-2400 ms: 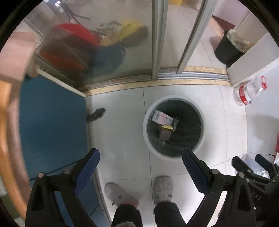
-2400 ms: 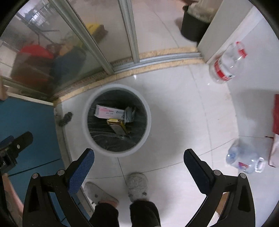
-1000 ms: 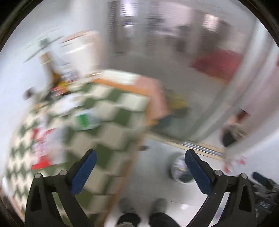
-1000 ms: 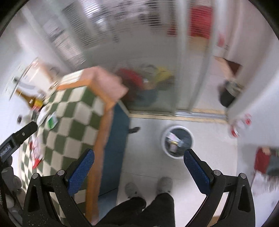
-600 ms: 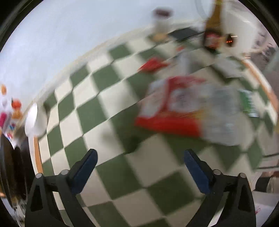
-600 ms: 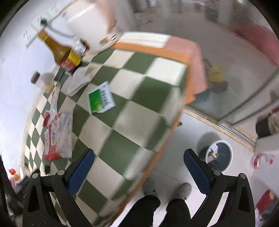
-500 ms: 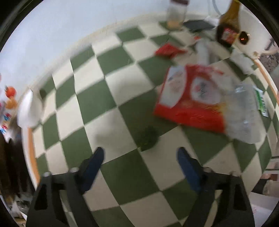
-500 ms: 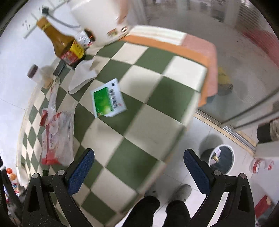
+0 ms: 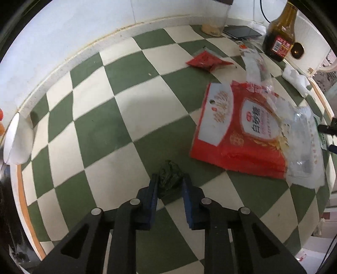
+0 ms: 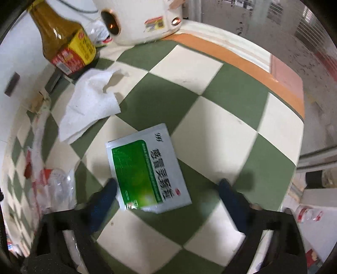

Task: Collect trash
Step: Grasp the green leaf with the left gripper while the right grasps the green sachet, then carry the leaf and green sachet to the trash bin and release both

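Below, left gripper [image 9: 169, 183]: jaws closing on dark green crumpled scrap [image 9: 169, 175], pads at both its sides, scrap on checkered tablecloth [image 9: 99, 130]. Right gripper [image 10: 166, 190]: spread wide, closing, green-and-silver sachet [image 10: 147, 169] flat between. Beyond: red sugar bag [image 9: 242, 130], white tissue [image 10: 90, 105], brown sauce bottle [image 10: 63, 35].

Both wrist views look steeply down, close over the checkered tablecloth [image 9: 101, 130], sharing the brown bottle [image 10: 63, 40]

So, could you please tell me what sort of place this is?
Probably a home kitchen or dining corner: a checked tablecloth, a brown sauce bottle and what looks like a white rice cooker beside littered wrappers.
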Tool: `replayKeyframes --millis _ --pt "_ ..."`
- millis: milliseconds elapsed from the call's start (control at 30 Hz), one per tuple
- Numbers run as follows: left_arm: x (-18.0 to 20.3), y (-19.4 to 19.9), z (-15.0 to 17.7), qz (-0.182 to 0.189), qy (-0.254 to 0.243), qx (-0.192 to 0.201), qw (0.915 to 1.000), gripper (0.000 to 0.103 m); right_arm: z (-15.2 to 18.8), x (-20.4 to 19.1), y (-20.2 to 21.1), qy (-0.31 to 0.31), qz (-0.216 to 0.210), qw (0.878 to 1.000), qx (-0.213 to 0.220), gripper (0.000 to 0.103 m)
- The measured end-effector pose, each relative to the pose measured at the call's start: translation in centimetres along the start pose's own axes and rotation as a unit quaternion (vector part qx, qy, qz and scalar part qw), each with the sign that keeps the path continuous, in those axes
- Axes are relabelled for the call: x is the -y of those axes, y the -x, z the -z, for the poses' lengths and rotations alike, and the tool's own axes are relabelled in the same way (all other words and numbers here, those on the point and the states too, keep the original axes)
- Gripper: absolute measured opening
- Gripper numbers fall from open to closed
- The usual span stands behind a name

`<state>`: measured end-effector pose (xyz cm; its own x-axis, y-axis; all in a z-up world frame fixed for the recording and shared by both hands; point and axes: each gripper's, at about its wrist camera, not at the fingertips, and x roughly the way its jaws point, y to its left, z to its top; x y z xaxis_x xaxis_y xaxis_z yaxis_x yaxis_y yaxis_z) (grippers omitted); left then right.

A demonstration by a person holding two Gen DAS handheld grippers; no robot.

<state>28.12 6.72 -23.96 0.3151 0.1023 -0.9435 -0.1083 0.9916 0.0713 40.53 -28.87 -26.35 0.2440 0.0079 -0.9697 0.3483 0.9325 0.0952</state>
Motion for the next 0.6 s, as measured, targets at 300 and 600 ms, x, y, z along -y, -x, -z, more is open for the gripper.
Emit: replayKeyframes --millis 300,600 --pt "1.0 2.1 -1.9 -0.015 0.013 0.028 0.9994 0.019 1.0 -2.2 1.3 0.040 0.001 0.998 0.042 0.005" --pt "6.5 9.9 -1.5 0.020 -0.025 0.087 0.9957 0.019 4.8 4.3 9.0 -0.023 -0.067 0.993 0.095 0.005"
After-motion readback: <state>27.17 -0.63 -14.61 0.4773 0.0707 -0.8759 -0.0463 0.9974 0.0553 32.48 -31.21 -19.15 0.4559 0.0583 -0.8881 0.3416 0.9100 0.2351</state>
